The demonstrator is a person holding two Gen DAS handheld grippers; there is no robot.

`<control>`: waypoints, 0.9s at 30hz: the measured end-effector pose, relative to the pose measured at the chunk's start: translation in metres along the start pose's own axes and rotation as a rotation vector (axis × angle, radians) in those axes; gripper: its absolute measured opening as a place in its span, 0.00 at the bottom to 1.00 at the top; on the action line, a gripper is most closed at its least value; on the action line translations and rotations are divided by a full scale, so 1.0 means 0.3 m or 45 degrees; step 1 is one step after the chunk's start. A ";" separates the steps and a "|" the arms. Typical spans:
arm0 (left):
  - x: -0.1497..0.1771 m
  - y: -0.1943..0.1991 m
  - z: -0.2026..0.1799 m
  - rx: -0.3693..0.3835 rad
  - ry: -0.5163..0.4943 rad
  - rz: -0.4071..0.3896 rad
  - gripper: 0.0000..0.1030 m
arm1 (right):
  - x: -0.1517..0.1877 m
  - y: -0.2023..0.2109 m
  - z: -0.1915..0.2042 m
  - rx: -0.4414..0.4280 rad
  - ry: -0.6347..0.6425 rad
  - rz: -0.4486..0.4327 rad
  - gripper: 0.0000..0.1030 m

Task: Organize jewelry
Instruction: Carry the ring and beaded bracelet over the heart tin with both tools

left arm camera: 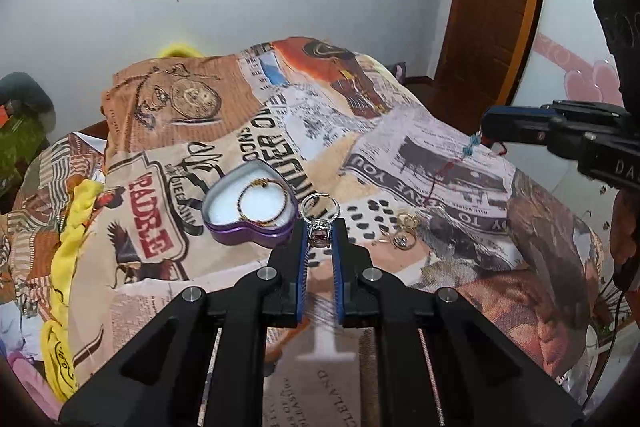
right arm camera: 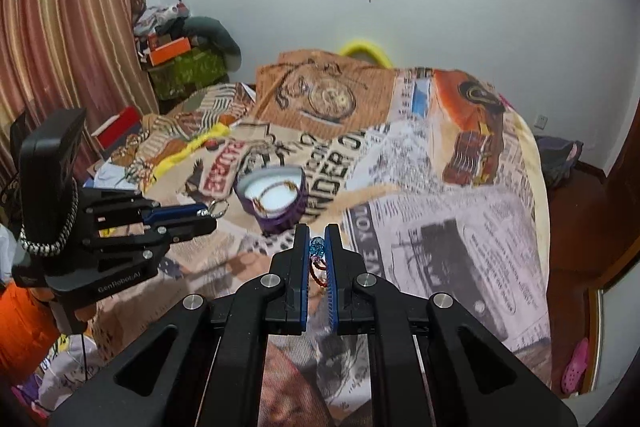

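Jewelry is split between the two grippers, the bedspread and a heart-shaped tin.

Left wrist view: the left gripper (left arm camera: 319, 227) is clenched on a silver ring (left arm camera: 320, 217) by its purple stone, with the band standing up clear of the fingertips. Holding it by the setting leaves the hoop free, which suits a drop into a container. The purple heart-shaped tin (left arm camera: 250, 207) lies open on the printed bedspread (left arm camera: 420, 163), just left of the ring; a gold bracelet (left arm camera: 262, 201) already lies on its white lining, so I judge the tin to be the collection point. Loose gold pieces (left arm camera: 405, 231) rest on the bedspread to the right, not yet gathered. The right gripper (left arm camera: 486, 126) hangs further right, with a red cord (left arm camera: 448, 167) trailing from its tip.

Right wrist view: the right gripper is clamped on a blue bead (right arm camera: 317, 247), with the red cord looping below between the fingers. The tin sits just beyond, the left gripper beside it.
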State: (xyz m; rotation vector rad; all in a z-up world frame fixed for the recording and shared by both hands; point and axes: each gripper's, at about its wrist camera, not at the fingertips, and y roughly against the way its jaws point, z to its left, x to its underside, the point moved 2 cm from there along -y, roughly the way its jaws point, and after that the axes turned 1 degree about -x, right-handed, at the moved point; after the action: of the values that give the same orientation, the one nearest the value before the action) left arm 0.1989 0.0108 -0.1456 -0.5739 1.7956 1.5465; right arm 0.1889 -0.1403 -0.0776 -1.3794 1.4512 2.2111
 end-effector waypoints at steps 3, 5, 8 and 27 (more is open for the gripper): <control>-0.011 0.010 0.021 -0.014 0.010 -0.019 0.10 | -0.031 0.010 0.005 -0.005 0.004 -0.031 0.06; -0.017 0.015 0.034 -0.023 0.015 -0.028 0.10 | -0.056 0.013 0.009 -0.011 0.005 -0.053 0.06; -0.030 0.017 0.058 -0.036 0.025 -0.040 0.10 | -0.079 0.012 0.015 -0.013 0.012 -0.077 0.06; -0.065 -0.095 0.186 -0.069 0.082 -0.022 0.10 | -0.207 -0.154 0.110 -0.137 0.047 -0.101 0.06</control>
State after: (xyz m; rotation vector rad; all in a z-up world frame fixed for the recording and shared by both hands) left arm 0.2441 0.0575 -0.1535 -0.6707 1.7961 1.5856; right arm 0.2297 -0.0699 -0.0567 -1.4909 1.2825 2.2554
